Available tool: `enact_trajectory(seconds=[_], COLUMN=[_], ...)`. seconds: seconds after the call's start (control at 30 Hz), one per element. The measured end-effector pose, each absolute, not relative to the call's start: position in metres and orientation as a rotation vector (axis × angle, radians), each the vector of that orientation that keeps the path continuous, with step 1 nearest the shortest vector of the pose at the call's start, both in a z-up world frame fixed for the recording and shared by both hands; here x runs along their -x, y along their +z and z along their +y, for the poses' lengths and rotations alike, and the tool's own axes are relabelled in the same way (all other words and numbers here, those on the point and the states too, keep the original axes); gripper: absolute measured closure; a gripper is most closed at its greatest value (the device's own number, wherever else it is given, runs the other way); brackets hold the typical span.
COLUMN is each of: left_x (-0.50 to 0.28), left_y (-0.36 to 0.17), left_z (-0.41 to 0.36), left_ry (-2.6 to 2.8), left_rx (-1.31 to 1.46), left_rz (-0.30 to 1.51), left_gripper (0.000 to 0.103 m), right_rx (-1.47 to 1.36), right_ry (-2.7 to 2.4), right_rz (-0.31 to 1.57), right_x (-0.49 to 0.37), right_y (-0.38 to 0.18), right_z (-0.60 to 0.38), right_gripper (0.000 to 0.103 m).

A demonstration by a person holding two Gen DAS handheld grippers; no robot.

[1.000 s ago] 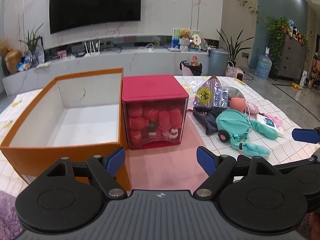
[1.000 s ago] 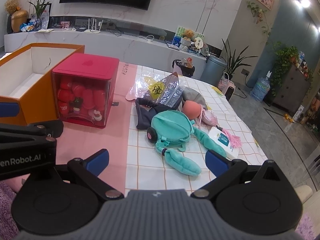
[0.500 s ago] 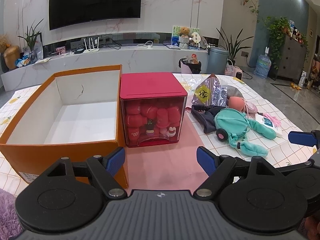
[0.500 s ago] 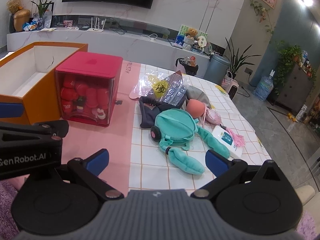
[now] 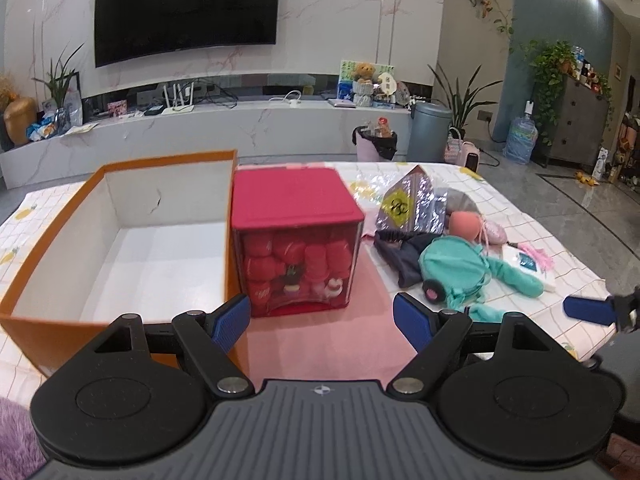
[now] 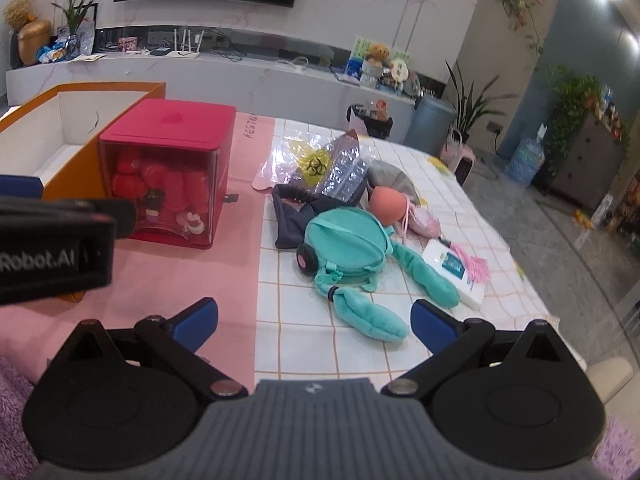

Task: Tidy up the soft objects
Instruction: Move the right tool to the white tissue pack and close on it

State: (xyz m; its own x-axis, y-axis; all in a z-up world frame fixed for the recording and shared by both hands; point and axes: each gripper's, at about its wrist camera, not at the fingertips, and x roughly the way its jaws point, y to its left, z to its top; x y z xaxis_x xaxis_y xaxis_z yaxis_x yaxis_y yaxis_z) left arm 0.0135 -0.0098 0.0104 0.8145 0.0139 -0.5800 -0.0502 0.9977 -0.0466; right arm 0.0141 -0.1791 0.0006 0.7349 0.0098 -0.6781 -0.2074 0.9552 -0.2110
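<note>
A teal plush bag with long floppy ears lies on the checked cloth, also in the left wrist view. Behind it lie a dark cloth, a pink ball, a grey soft item and a silver biohazard bag. An empty orange box stands at the left. My left gripper is open and empty, in front of the red cube. My right gripper is open and empty, just short of the plush's ear.
A red cube with a clear front holds red soft toys, beside the orange box. A white booklet with a pink tassel lies right of the plush. The table's right edge drops to the floor.
Both grippers have risen and pulled back slightly; the right one has turned a little toward the plush bag. No object on the table has moved.
</note>
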Motion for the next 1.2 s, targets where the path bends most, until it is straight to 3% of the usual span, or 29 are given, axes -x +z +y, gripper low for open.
enact_trajectory(seconds=[0.4, 0.57, 0.7, 1.0, 1.2], left_x=[-0.049, -0.071, -0.086, -0.111, -0.110], left_y=[0.037, 0.035, 0.022, -0.038, -0.064], left_z=[-0.038, -0.059, -0.072, -0.090, -0.090], left_ry=[-0.042, -0.096, -0.163, -0.389, -0.430], left_rx=[0.052, 0.021, 0.034, -0.050, -0.039], left_rz=[0.595, 0.604, 0.610, 0.686, 0.762], left_gripper=[0.008, 0.008, 0.008, 0.008, 0.008], right_rx=[-0.102, -0.042, -0.006, -0.226, -0.394], right_ry=[0.071, -0.009, -0.021, -0.135, -0.190], right_rz=[0.915, 0.867, 0.881, 1.101, 1.118], right_x=[-0.057, -0.082, -0.115, -0.197, -0.232], right_y=[0.009, 0.021, 0.017, -0.040, -0.059], right_z=[-0.253, -0.282, -0.305, -0.363, -0.388], right_gripper=[0.003, 0.002, 0.002, 0.002, 0.002])
